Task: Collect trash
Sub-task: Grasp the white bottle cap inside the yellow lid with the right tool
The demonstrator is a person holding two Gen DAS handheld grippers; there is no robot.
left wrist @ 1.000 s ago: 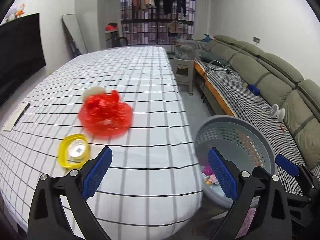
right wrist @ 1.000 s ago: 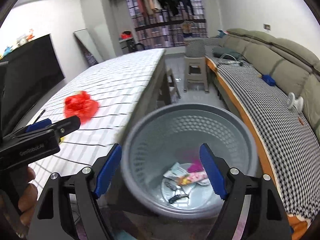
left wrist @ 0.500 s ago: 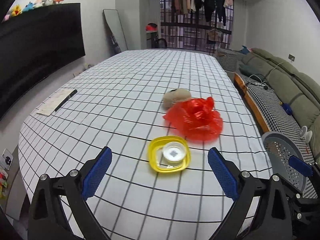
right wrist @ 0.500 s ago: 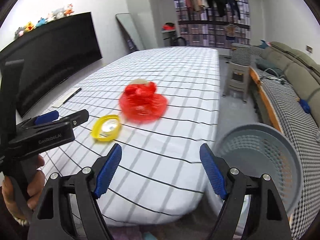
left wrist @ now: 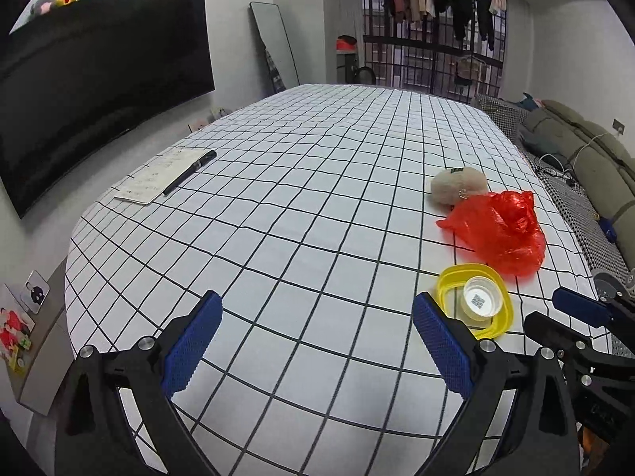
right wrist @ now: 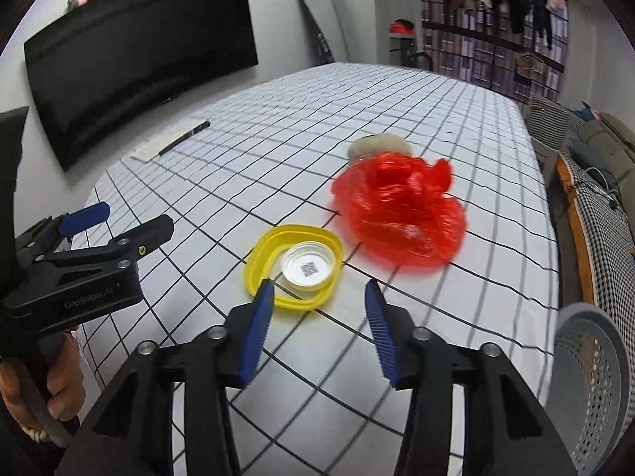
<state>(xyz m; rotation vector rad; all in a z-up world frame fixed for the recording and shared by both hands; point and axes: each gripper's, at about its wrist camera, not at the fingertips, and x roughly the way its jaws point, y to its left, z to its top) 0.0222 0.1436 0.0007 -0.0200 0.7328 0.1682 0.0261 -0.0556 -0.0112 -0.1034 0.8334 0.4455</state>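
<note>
A yellow plastic lid ring (right wrist: 293, 267) with a small white cup (right wrist: 307, 267) inside lies on the checked tablecloth; it also shows in the left wrist view (left wrist: 474, 303). A crumpled red plastic bag (right wrist: 401, 218) lies just behind it, also in the left wrist view (left wrist: 502, 232). A beige fuzzy ball (left wrist: 458, 184) sits behind the bag. My right gripper (right wrist: 319, 327) is open and empty, just in front of the lid. My left gripper (left wrist: 315, 343) is open and empty over the table, left of the lid.
A grey perforated trash basket (right wrist: 591, 380) stands on the floor at the table's right edge. A paper sheet with a black pen (left wrist: 190, 170) lies at the table's far left. A TV (left wrist: 99, 79) is on the left wall, a sofa (left wrist: 595, 166) on the right.
Both grippers have swung left, away from the basket and toward the table. The right gripper now faces the yellow lid; its jaws have narrowed somewhat. The left gripper points at bare tablecloth.
</note>
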